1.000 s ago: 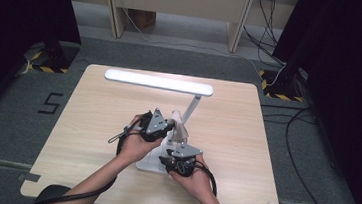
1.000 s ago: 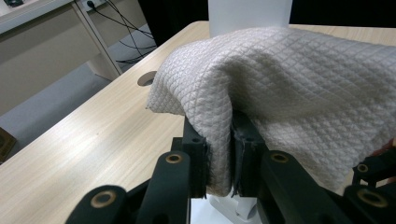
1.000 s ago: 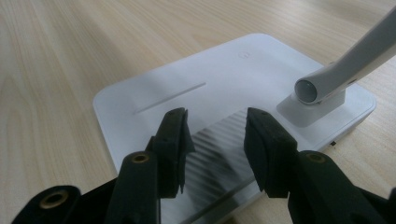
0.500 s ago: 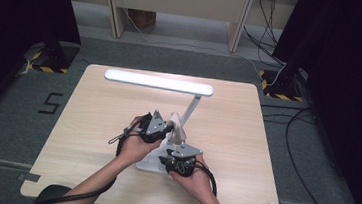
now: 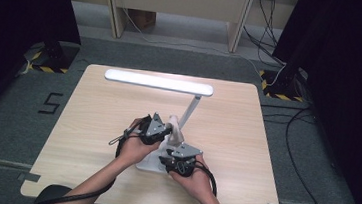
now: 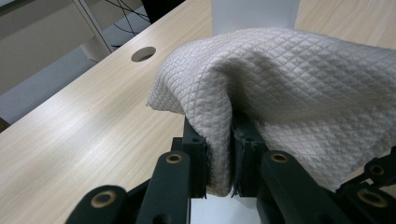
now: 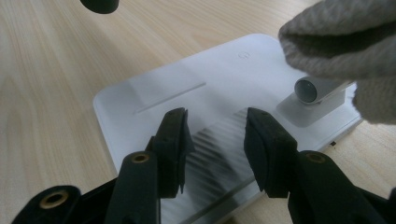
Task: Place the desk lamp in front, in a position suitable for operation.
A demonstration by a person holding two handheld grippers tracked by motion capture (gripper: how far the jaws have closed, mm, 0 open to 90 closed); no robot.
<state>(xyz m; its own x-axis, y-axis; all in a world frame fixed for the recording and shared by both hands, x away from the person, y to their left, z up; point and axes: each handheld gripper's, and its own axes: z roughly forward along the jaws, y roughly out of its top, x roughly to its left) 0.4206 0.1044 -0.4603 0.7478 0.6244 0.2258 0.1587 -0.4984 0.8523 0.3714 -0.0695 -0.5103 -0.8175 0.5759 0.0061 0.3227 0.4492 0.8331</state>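
Note:
A white desk lamp stands mid-table, with its long head [image 5: 158, 82] lit, a slanted arm [image 5: 190, 114] and a flat base [image 5: 147, 165]. My left gripper [image 5: 162, 130] is at the foot of the arm, shut on a fold of beige quilted cloth [image 6: 289, 93] that drapes over the joint. The fold is pinched between the pads of the left gripper [image 6: 219, 158]. My right gripper [image 7: 215, 140] is open low over the front of the lamp base [image 7: 187, 88], with nothing between its jaws. The cloth [image 7: 341, 32] hangs just above the hinge [image 7: 310, 91].
The light wooden table [image 5: 91, 123] has a round cable hole [image 6: 143, 53] near its edge. Desk legs and cables are on the grey floor behind, with dark curtains on both sides. A black cable [image 5: 120, 141] trails from the left gripper.

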